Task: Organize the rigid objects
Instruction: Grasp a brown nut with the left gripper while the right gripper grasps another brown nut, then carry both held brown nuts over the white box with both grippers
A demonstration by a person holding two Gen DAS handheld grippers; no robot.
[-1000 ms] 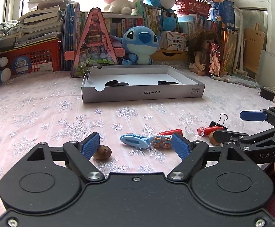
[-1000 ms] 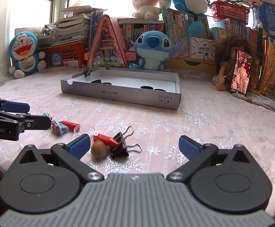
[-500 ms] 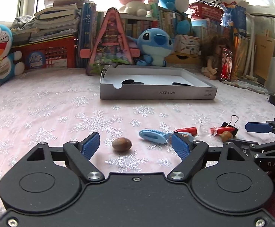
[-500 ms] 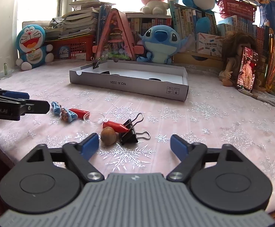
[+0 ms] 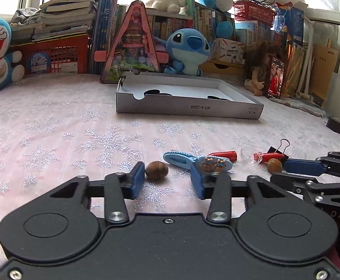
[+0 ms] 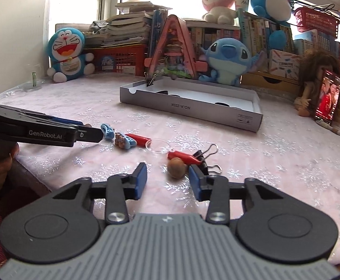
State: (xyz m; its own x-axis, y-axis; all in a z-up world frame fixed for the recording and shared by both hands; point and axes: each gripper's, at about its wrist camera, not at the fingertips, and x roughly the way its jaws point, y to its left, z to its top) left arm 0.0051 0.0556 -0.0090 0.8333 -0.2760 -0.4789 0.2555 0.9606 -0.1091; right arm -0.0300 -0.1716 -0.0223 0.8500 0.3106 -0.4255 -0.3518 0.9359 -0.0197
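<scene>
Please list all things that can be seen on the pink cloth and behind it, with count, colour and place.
nuts: two, brown, one before each tool
hair clip: one, light blue, front cloth
red pieces: two, beside the clear ring
clear ring: one, transparent, between red pieces
binder clip: one, black, front; another on the tray corner
tray: one, grey-white, mid cloth
plush toys: several, mostly blue, back
books: many, back
left tool: black, blue pads, closing, beside a nut
right tool: closing, nut just ahead
</scene>
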